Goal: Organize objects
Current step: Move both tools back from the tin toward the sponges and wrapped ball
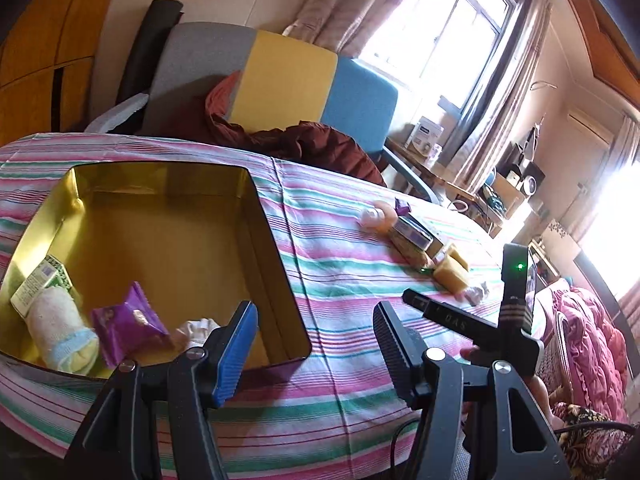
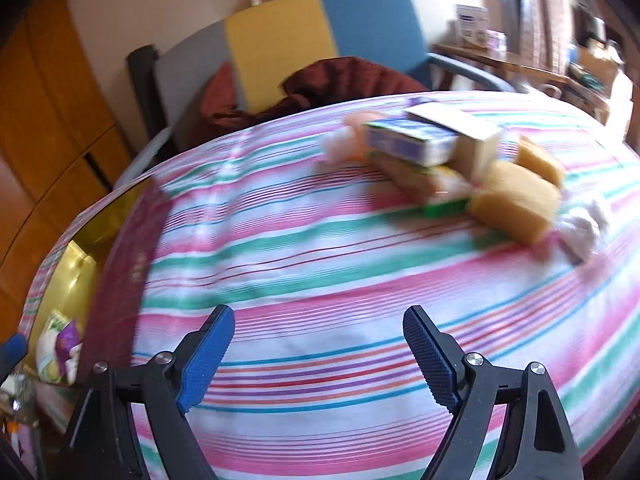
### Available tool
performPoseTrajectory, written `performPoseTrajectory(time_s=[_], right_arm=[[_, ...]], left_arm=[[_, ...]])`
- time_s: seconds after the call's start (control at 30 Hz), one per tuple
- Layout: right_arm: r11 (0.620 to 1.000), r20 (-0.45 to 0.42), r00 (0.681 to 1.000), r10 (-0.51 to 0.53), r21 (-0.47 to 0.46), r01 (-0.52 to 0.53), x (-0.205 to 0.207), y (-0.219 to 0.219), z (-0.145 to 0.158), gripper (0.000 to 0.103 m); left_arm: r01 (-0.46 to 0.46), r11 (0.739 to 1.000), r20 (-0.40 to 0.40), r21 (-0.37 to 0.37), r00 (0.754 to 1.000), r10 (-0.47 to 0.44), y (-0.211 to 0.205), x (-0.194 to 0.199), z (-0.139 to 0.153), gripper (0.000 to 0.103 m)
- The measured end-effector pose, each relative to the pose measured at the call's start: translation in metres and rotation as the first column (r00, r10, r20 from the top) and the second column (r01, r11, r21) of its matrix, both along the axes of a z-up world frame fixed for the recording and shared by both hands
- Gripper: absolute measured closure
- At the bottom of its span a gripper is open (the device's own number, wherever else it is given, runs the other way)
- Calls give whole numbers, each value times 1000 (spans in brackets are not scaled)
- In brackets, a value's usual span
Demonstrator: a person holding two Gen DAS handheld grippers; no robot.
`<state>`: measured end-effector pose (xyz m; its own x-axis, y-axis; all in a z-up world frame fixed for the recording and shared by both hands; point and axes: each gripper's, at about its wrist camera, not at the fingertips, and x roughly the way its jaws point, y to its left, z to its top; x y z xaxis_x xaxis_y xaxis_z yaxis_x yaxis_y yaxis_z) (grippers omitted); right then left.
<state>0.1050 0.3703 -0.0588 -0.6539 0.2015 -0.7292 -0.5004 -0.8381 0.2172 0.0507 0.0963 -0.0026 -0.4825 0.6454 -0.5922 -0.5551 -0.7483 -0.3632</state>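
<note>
Your left gripper (image 1: pixel 316 344) sits over the near right corner of the gold tin (image 1: pixel 276 240) with its jaws spread and nothing between them. Inside the tin, at the near left end, you've got a rolled towel (image 1: pixel 60 328), a purple snack packet (image 1: pixel 128 322), a green-and-white box (image 1: pixel 38 284) tucked behind the towel, and something small and white (image 1: pixel 196 330) just behind your left finger.

Your right gripper (image 2: pixel 320 352) is also wide apart and empty, hanging above bare striped cloth (image 2: pixel 320 248). That view is blurry, so details are rough. The rest of the pile is well ahead of it, toward the far right of the table: a blue-and-white box (image 2: pixel 412 142) stacked on a green-edged sponge (image 2: pixel 424 184), a white carton (image 2: pixel 468 136) beside it, two yellow sponges (image 2: pixel 516 200), a crumpled white bit (image 2: pixel 584 220) and something peach-coloured (image 2: pixel 356 124) at the back.

From the left camera you can see the right gripper's black body (image 1: pixel 480 320) off to the right, near the pile.
</note>
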Motion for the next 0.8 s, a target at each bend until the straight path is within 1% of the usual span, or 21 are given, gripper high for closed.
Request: performPoseTrajectory(time_s=[0.1, 0.23, 0.4, 0.47, 0.53, 0.57, 0.6, 0.63, 0.67, 0.8], right_arm=[[994, -8, 994, -108, 7, 108, 11, 33, 0, 16], [978, -42, 977, -210, 8, 210, 14, 74, 9, 14], [963, -43, 963, -268, 20, 269, -1, 111, 13, 13], [955, -27, 955, -296, 12, 296, -6, 123, 9, 13], [948, -10, 948, -318, -15, 317, -9, 134, 1, 13], [946, -2, 947, -322, -27, 322, -10, 139, -3, 15], [946, 11, 947, -322, -31, 322, -12, 142, -7, 20], [949, 24, 949, -314, -33, 314, -14, 144, -11, 28], [953, 24, 954, -299, -37, 299, -15, 145, -14, 30], [965, 8, 965, -261, 7, 261, -11, 133, -11, 34]], left_arm=[[21, 1000, -1, -13, 1000, -21, 8, 3, 0, 42], [40, 999, 3, -24, 999, -40, 16, 6, 0, 42], [50, 998, 9, -39, 999, -49, 23, 8, 0, 42], [52, 998, 7, -47, 999, -52, 25, 9, 0, 42], [56, 997, 5, -55, 998, -55, 26, 10, 0, 42], [56, 997, 5, -57, 998, -56, 26, 10, 0, 42], [57, 997, 6, -60, 998, -57, 27, 10, 0, 42], [57, 996, 9, -62, 998, -57, 28, 9, -1, 42], [59, 996, 12, -63, 998, -58, 28, 9, -1, 42], [62, 996, 22, -67, 998, -61, 30, 8, -4, 42]])
